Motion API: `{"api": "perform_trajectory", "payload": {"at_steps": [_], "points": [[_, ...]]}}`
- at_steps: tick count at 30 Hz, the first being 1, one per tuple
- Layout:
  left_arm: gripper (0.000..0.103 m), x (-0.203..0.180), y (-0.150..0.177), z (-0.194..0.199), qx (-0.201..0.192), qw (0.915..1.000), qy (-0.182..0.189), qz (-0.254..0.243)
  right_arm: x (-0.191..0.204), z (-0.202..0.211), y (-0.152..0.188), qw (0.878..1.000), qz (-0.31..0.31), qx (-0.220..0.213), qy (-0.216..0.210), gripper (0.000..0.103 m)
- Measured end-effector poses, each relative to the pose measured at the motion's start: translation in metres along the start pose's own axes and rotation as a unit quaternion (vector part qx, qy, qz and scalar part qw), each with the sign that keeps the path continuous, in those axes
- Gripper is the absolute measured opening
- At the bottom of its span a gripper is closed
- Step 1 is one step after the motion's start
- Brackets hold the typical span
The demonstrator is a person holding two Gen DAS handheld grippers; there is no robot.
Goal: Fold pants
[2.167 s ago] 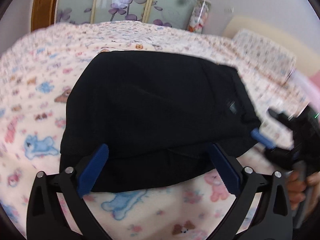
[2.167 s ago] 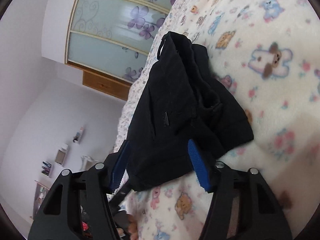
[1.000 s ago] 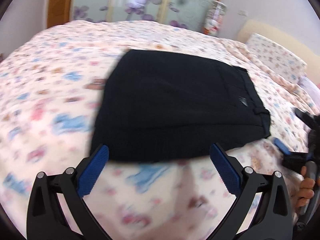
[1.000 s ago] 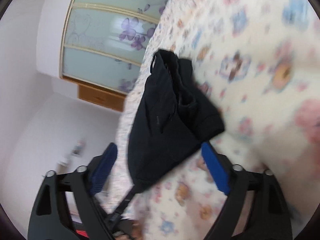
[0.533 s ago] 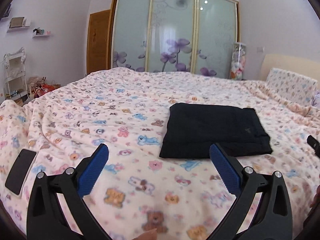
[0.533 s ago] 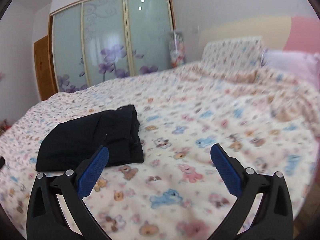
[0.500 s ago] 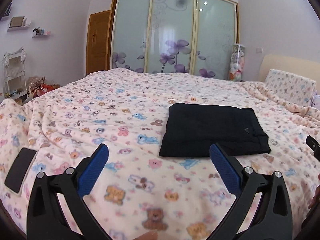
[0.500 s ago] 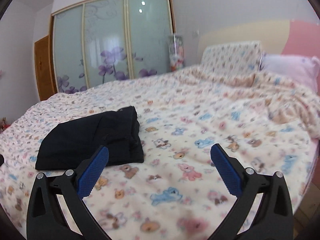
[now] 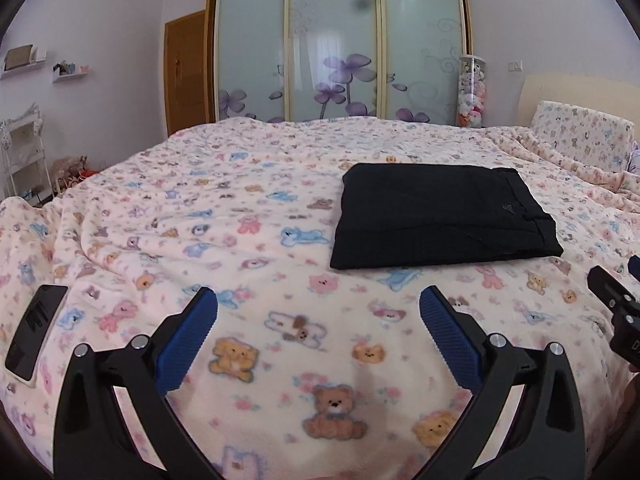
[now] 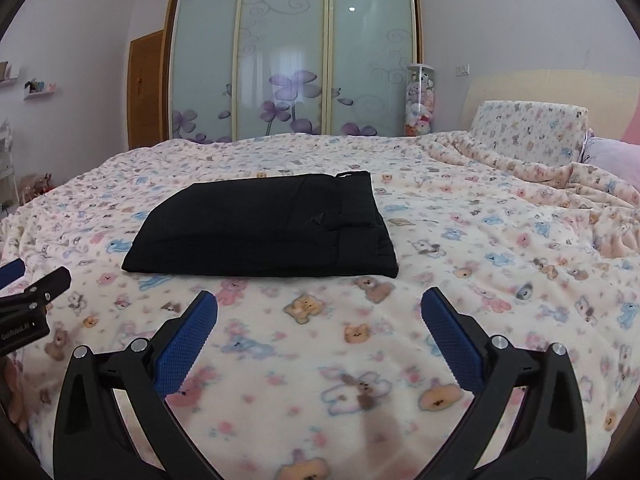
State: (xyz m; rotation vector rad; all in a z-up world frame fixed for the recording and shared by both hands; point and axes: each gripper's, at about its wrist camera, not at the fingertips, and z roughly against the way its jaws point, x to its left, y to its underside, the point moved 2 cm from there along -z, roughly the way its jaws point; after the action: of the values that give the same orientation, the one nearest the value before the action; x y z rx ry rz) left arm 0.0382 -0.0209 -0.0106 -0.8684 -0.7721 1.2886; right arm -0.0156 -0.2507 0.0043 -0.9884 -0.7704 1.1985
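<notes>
The black pants (image 9: 440,216) lie folded into a flat rectangle on the bear-print blanket (image 9: 224,240), waistband to the right. They also show in the right wrist view (image 10: 268,228). My left gripper (image 9: 318,312) is open and empty, held back above the blanket short of the pants. My right gripper (image 10: 319,312) is open and empty too, also short of the pants. Each gripper shows at the other view's edge.
A black phone (image 9: 36,330) lies on the blanket at the left. A print pillow (image 10: 528,136) and a pink pillow (image 10: 612,160) are at the headboard. Sliding glass wardrobe doors (image 10: 292,64) stand behind the bed.
Both grippers have let go of the pants and pulled well back from them. The pants now lie flat and folded farther away in both views.
</notes>
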Motion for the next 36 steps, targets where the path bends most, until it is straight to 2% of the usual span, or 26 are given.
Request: {"api": "perform_trajectory", "payload": {"at_steps": [11,21,24,36], "points": [[0.101,-0.015,0.003,0.001,-0.002,0.9995,0.004,-0.03,-0.008,0.002,0.003,1.0,-0.009,-0.004,0.028,0.102],[0.101,-0.035,0.009,-0.009,0.022,0.998,0.025,-0.053,-0.008,0.001,0.005,1.0,-0.005,0.0,0.026,0.102],[0.101,-0.037,0.01,-0.01,0.026,0.998,0.02,-0.055,-0.007,0.001,0.005,1.0,-0.005,0.003,0.026,0.102],[0.101,-0.038,0.009,-0.007,0.021,0.9981,0.028,-0.051,-0.001,-0.001,0.007,1.0,0.011,0.009,0.018,0.102]]}}
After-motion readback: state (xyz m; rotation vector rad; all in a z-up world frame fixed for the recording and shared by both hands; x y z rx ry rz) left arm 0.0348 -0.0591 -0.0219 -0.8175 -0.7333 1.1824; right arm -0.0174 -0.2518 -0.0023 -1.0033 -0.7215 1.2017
